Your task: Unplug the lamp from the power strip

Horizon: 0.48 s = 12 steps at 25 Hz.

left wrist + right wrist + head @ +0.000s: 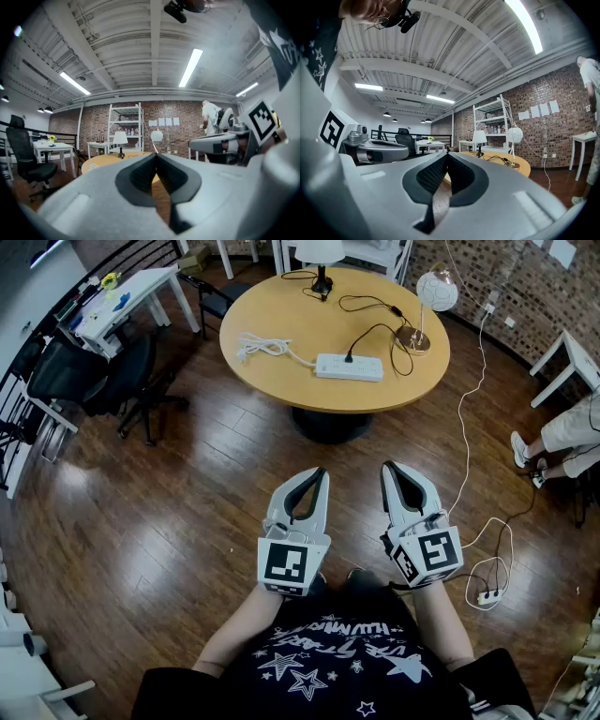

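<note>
A white power strip (349,367) lies on the round wooden table (281,381), with a black plug (349,358) in it. Its black cord runs to a globe lamp (436,292) on a brass base at the table's right edge. A second lamp (320,253) with a white shade stands at the back of the table. My left gripper (322,471) and right gripper (386,466) hang side by side over the floor, well short of the table, both shut and holding nothing. Each gripper view shows its tips meeting, with the table (101,161) (520,164) far ahead.
A coiled white cable (258,345) lies left of the strip. Black office chairs (103,371) and a white desk (127,296) stand at the left. A second power strip (488,596) with cables lies on the floor at right, near a seated person's legs (553,442).
</note>
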### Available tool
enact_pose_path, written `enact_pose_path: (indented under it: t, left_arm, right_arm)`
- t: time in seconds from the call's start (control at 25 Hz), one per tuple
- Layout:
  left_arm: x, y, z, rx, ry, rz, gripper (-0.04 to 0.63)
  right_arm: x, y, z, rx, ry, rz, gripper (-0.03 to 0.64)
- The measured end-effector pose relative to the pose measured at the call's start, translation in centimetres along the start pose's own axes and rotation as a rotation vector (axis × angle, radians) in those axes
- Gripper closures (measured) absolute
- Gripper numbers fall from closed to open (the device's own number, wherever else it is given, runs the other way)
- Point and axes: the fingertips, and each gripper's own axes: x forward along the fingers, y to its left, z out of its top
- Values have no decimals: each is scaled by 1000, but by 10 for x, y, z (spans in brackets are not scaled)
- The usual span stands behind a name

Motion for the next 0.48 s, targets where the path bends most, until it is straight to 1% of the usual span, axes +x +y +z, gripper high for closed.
enact_pose_path:
  t: [0.12,0.28,0.48]
  left_arm:
    - [4,10,-3,5,0,12,591]
    - [12,20,-10,-18,9,15,591]
    - [39,31,-18,-9,20,31,591]
  right_arm:
    - [3,-4,1,2,-7,-15,612]
    - [10,-11,-4,-1,1,-17,612]
    - [39,-34,-13,11,-2,0,612]
